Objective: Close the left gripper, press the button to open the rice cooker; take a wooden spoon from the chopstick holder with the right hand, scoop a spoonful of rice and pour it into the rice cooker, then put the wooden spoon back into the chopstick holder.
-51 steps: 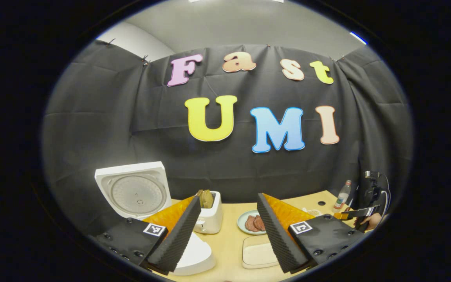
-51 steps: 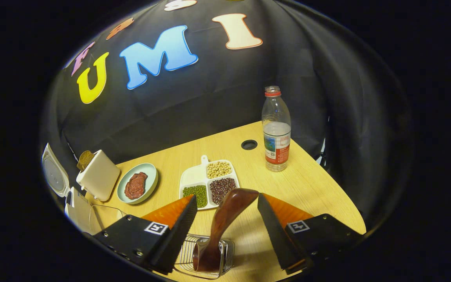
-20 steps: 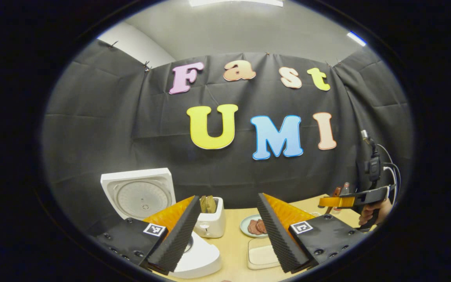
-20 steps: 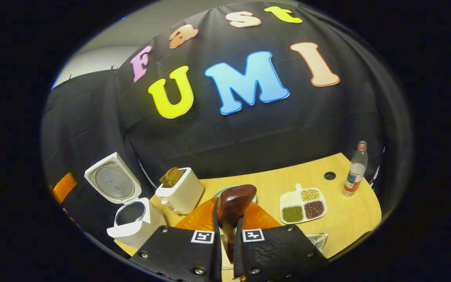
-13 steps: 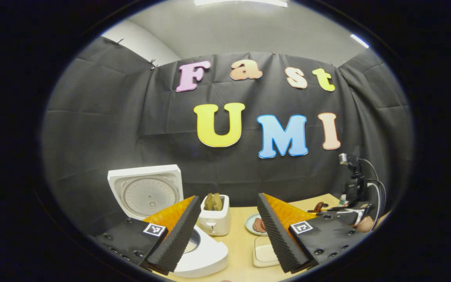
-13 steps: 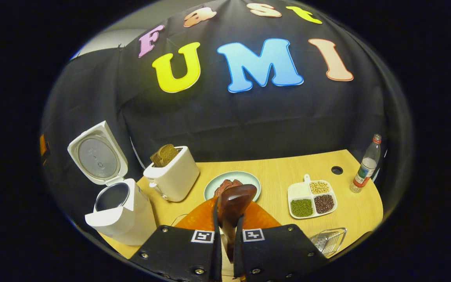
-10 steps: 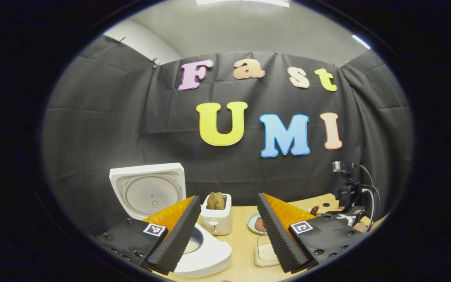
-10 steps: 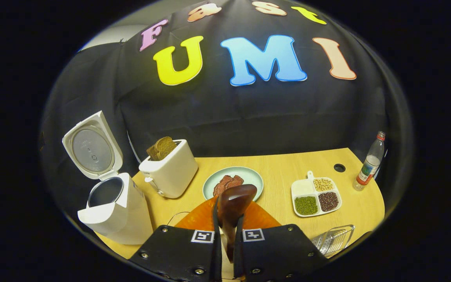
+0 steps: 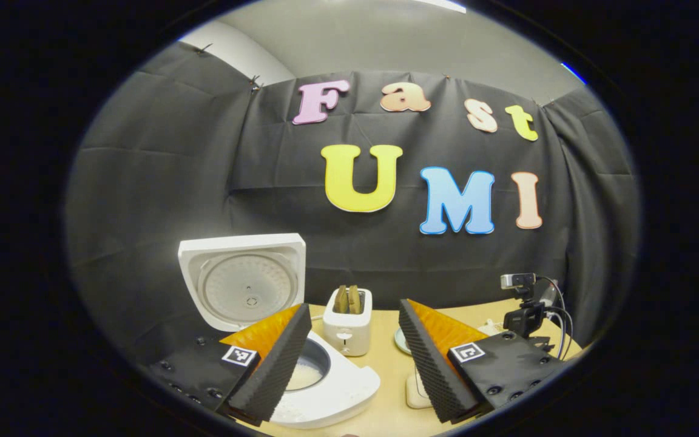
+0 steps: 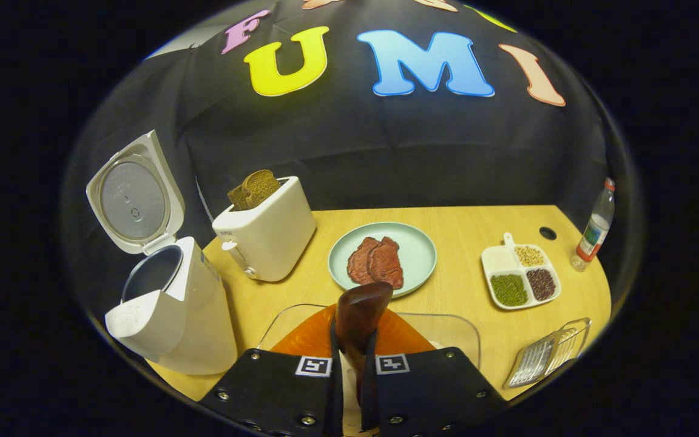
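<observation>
The white rice cooker stands open at the table's left, its lid tipped back. In the left gripper view its pot holds something white. My right gripper is shut on the dark wooden spoon, whose bowl sticks up past the fingertips. It hovers over a clear container. The wire chopstick holder lies at the lower right. My left gripper hangs open beside the cooker, holding nothing. The right gripper's rig appears far right in the left gripper view.
A white toaster with bread stands right of the cooker. Beyond it are a green plate with meat slices, a divided tray of beans and a water bottle. The wooden table ends at the black cloth wall.
My right gripper shut on the spoon in the holder, lifted it out and carried it left, now lower over the clear container. My left gripper stayed open and drifted slightly.
</observation>
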